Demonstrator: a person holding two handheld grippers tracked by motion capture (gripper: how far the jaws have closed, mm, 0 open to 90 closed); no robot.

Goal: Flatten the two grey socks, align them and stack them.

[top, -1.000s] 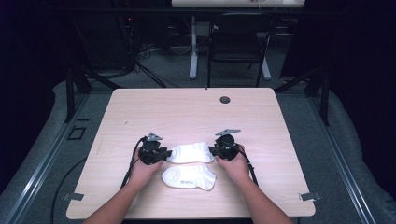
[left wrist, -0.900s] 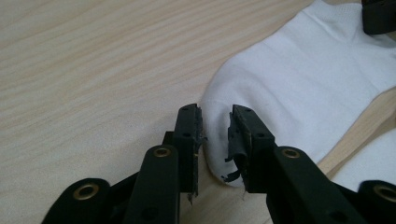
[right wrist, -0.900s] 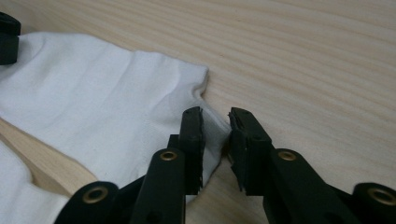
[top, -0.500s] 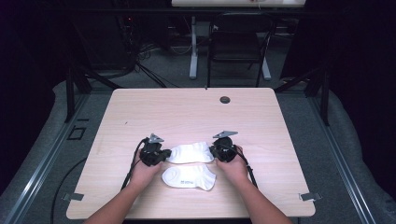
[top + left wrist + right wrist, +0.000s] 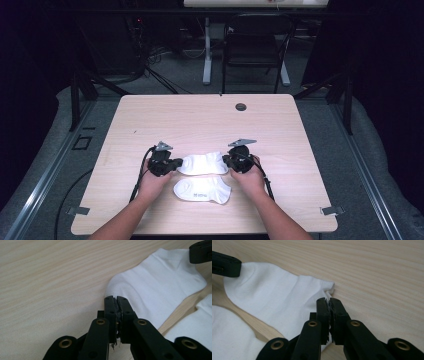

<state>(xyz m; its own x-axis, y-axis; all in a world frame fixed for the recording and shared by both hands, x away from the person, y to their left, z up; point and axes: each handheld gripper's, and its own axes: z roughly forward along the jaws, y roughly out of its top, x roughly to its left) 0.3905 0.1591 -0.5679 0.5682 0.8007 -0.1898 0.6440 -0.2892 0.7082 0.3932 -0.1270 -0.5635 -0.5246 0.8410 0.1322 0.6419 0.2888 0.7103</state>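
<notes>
left tongs (image 5: 176,164) clenched on the far sock's (image 5: 204,163) left end | right tongs (image 5: 226,160) clenched on its right end | far sock flat on counter (image 5: 200,120), near the front edge, about mid-width | near sock (image 5: 202,189) just beside it, toward the front edge, untouched

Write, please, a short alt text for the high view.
Two hand-held grippers, left gripper and right gripper, meet opposite ends of the farther white sock on a wooden table. A second white sock lies nearer the person.
</notes>
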